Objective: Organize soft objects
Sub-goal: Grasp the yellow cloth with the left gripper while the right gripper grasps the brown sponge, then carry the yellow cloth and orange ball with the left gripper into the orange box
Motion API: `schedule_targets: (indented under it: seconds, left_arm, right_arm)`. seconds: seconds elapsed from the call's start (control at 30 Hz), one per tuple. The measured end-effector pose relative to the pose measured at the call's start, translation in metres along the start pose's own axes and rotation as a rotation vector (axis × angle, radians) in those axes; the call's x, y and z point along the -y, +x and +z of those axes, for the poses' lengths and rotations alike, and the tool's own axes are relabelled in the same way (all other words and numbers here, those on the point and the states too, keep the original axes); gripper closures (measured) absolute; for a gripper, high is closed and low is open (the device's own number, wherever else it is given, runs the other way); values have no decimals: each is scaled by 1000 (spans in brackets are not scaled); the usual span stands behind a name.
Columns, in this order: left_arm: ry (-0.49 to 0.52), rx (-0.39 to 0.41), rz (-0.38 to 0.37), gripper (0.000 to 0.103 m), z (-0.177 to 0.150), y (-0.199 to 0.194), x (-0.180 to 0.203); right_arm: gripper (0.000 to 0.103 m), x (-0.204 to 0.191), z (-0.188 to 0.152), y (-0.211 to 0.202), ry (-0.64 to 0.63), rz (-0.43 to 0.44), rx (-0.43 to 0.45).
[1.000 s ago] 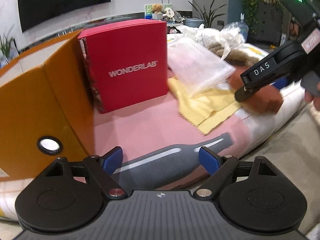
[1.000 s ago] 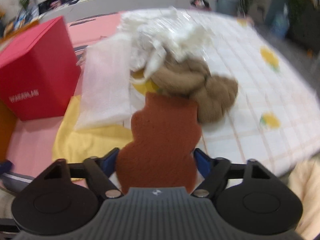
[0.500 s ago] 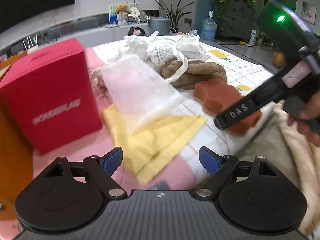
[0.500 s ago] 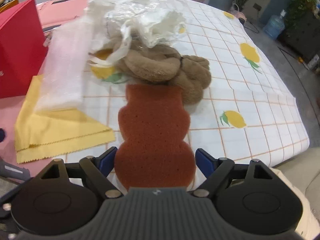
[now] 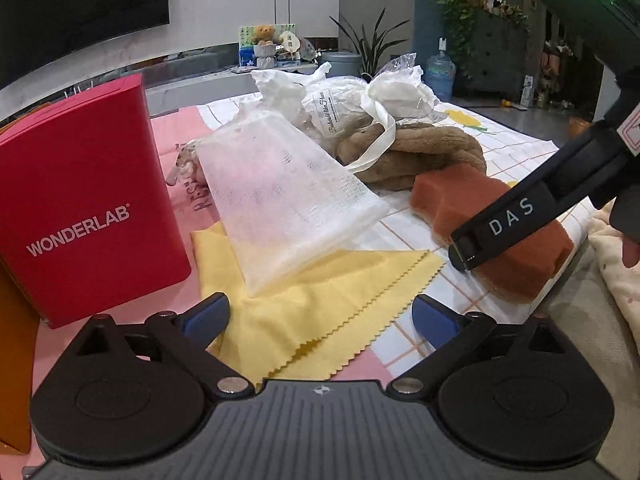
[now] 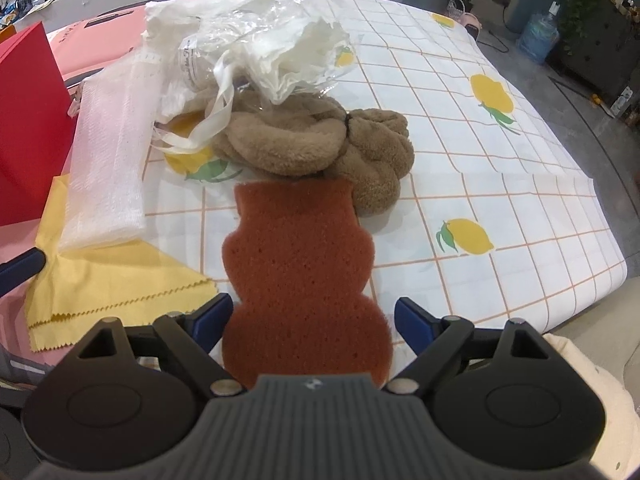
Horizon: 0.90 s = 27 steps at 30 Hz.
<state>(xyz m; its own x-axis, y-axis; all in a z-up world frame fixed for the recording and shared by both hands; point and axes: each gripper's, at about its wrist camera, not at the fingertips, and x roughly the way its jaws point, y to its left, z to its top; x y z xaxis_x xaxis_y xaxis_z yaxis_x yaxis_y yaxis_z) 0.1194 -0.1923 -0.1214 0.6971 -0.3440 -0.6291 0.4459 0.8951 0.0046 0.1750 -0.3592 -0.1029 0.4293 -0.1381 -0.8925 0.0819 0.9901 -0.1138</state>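
- The rust-brown sponge (image 6: pixel 298 276) is laid flat on the lemon-print tablecloth (image 6: pixel 500 184) near the front edge of the desk, between the blue pads of the right gripper (image 6: pixel 314 322). The jaws are opening around it; a gap is seen on the right side, while the left pad is just beside the sponge edge, so the sponge is judged to be set down, not held.
- The left gripper (image 5: pixel 320 316) is held over the yellow cloth (image 5: pixel 316 304) with its jaws wide and nothing between them; it is judged to be lined up for that cloth.
- The yellow cloth is partly covered by a white mesh bag (image 5: pixel 280 196), which would have to be slid off or lifted first.
- A tan plush item (image 6: pixel 316 152) is touched by the far end of the sponge, and crumpled clear plastic bags (image 6: pixel 256 48) are draped over it, so this pile is left unsorted.
- A red WONDERLAB box (image 5: pixel 84 196) stands upright on the pink mat (image 5: pixel 176 132) at the left, crowding the cloth's left side.
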Motion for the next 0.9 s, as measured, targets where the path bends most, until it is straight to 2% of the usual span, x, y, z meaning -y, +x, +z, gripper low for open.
schedule_targets:
  seconds: [0.07, 0.27, 0.33, 0.47, 0.5, 0.53, 0.57, 0.63, 0.7, 0.77, 0.8, 0.83, 0.9]
  left_arm:
    - [-7, 8, 2, 0, 0, -3, -1]
    - [-6, 10, 13, 25, 2, -7, -6]
    - [-16, -1, 23, 39, 4, -8, -10]
    - [-18, -23, 33, 51, 7, -9, -14]
    - [-13, -31, 32, 56, 8, -9, -15]
    - [-8, -39, 28, 68, 10, -9, -15]
    - [-3, -49, 28, 74, 11, -10, -15]
    - [1, -67, 39, 92, 13, -10, -14]
    - [9, -80, 54, 98, 13, -11, -14]
    - [21, -66, 52, 99, 10, -12, -13]
    - [36, -56, 53, 99, 8, -14, -12]
    - [54, -48, 57, 100, 6, -15, -11]
    - [79, -40, 71, 100, 2, -18, -8]
  right_arm:
    - [17, -3, -1, -1, -13, -11, 8]
    - [17, -8, -2, -4, -45, -38, 24]
    - [17, -10, -3, -5, -56, -49, 30]
    - [17, -15, -5, -7, -81, -72, 44]
    - [17, -16, -5, -7, -83, -75, 45]
    - [17, -16, -5, -7, -83, -76, 45]
    - [17, -16, -5, -7, -81, -76, 46]
    - [17, -16, -6, -8, -76, -73, 45]
    - [17, -15, -6, -9, -70, -68, 44]
    - [17, -14, -6, -8, -69, -65, 44]
    - [22, -14, -5, -8, -72, -62, 45]
    - [34, -14, -5, -9, -75, -46, 47]
    - [36, -16, -4, -12, -94, -18, 34]
